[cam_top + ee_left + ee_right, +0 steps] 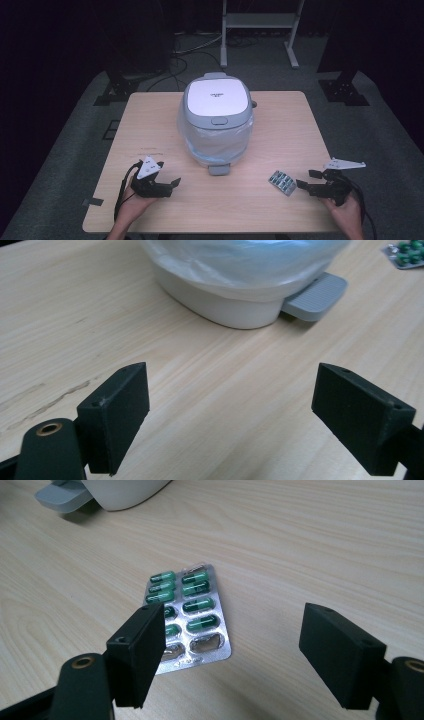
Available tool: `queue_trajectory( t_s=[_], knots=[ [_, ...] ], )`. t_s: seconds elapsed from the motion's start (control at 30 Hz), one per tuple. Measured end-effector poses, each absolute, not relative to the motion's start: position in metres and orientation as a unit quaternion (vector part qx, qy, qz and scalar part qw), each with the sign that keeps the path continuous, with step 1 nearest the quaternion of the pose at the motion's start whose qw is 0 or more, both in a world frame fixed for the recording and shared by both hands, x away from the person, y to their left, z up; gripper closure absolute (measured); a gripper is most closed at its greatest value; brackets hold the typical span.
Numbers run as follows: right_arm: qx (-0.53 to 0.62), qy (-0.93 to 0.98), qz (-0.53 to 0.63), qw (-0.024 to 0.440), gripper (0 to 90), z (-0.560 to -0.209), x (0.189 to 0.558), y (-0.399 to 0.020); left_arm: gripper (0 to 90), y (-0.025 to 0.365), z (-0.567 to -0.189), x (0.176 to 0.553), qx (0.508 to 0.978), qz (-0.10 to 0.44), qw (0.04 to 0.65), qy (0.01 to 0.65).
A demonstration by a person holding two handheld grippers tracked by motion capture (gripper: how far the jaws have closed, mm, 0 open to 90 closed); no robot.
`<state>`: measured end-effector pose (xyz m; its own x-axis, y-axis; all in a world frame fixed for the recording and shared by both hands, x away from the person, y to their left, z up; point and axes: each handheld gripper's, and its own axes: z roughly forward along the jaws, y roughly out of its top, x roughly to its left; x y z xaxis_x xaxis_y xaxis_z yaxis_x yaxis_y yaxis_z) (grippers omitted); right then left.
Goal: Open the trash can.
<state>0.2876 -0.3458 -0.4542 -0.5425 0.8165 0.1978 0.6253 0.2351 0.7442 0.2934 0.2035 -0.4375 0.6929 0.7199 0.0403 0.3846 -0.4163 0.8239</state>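
Fingers (pixel 137 655) of the right gripper (pixel 312 181) stand wide apart, nothing between the pads; one blister pack (pixel 189 617) lies flat on the table (pixel 280 215) just ahead of them, near the left finger. Visible in the pack: seven green capsules, at least two emptied pockets at its near end. Left gripper (pixel 169 184): jaws likewise wide, empty, over bare wood. One pedal bin (pixel 216 120), lid shut, liner bag showing, one foot pedal (pixel 316 296), stands mid-table between the two grippers, farther back.
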Motion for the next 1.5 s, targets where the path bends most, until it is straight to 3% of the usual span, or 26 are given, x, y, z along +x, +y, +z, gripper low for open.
queue_trajectory(
  t_s=[0.4,0.7,0.77,1.0,1.5],
  knots=[
    [0.451,0.786,0.404,0.126,25.3,-0.448,0.289,-0.336,17.7,0.198,-0.409,0.286,0.819,0.192,0.433,0.324],
    [0.448,0.786,0.406,0.126,25.2,-0.446,0.288,-0.336,33.6,0.200,-0.378,0.280,0.826,0.176,0.441,0.302],
    [0.447,0.787,0.406,0.127,25.2,-0.446,0.288,-0.336,42.1,0.200,-0.369,0.281,0.826,0.172,0.448,0.295],
    [0.445,0.792,0.399,0.124,25.2,-0.446,0.288,-0.334,59.1,0.197,-0.340,0.285,0.835,0.158,0.455,0.265],
    [0.445,0.790,0.403,0.124,25.2,-0.447,0.288,-0.337,80.2,0.181,-0.292,0.293,0.845,0.141,0.466,0.221]
  ],
)
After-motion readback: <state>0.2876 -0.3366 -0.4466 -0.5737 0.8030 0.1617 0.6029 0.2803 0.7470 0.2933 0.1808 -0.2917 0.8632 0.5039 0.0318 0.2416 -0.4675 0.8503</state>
